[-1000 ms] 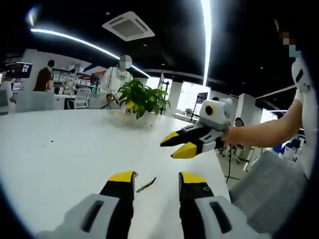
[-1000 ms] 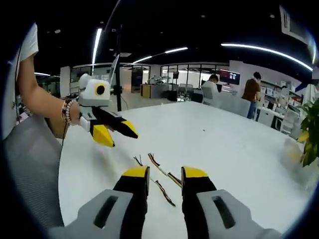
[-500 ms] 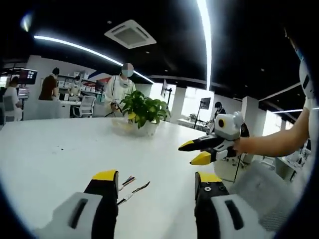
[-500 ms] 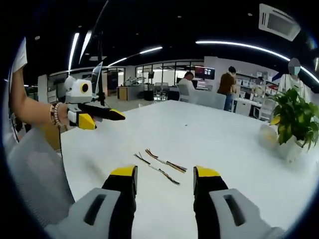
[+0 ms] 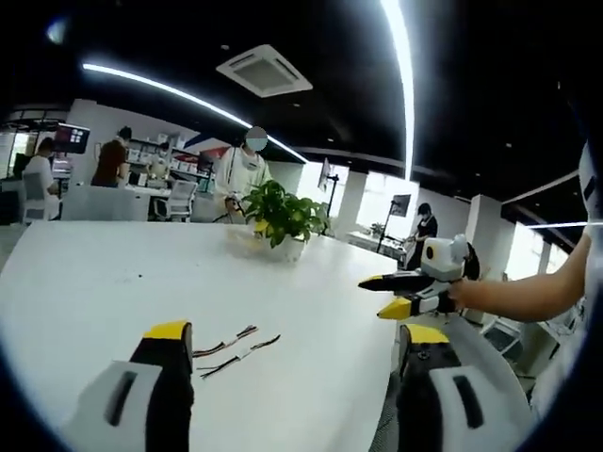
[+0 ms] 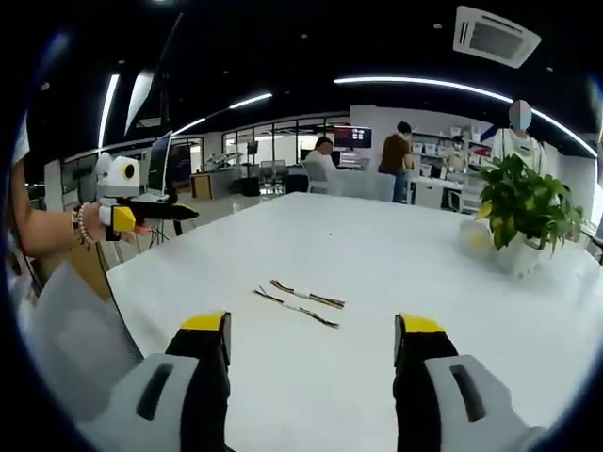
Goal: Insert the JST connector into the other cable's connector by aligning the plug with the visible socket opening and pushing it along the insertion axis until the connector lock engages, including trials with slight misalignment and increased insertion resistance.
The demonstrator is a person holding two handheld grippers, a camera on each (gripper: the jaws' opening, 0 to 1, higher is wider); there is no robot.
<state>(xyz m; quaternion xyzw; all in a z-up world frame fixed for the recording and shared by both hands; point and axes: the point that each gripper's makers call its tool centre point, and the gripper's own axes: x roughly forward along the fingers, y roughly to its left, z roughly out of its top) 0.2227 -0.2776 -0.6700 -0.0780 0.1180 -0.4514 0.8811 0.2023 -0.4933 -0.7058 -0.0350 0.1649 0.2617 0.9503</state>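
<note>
Two short wire cables with small JST connectors lie side by side on the white table: the cables (image 5: 234, 345) in the left gripper view, the cables (image 6: 301, 303) in the right gripper view. My left gripper (image 5: 297, 341) is open above the table edge, the cables a little ahead of its left jaw. My right gripper (image 6: 313, 330) is open too, wide, with the cables just beyond its tips. The right gripper (image 5: 396, 294) also hangs in the air at the right of the left gripper view, and the left gripper (image 6: 151, 212) at the left of the right gripper view.
A potted plant (image 5: 283, 218) (image 6: 524, 212) stands on the white round table (image 5: 94, 282) farther back. The table's curved edge runs close to both grippers. A person's arm (image 5: 518, 297) holds each gripper. People and desks stand in the office behind.
Both grippers have opened wider and drawn back from the cables and apart from each other. The cables lie where they were.
</note>
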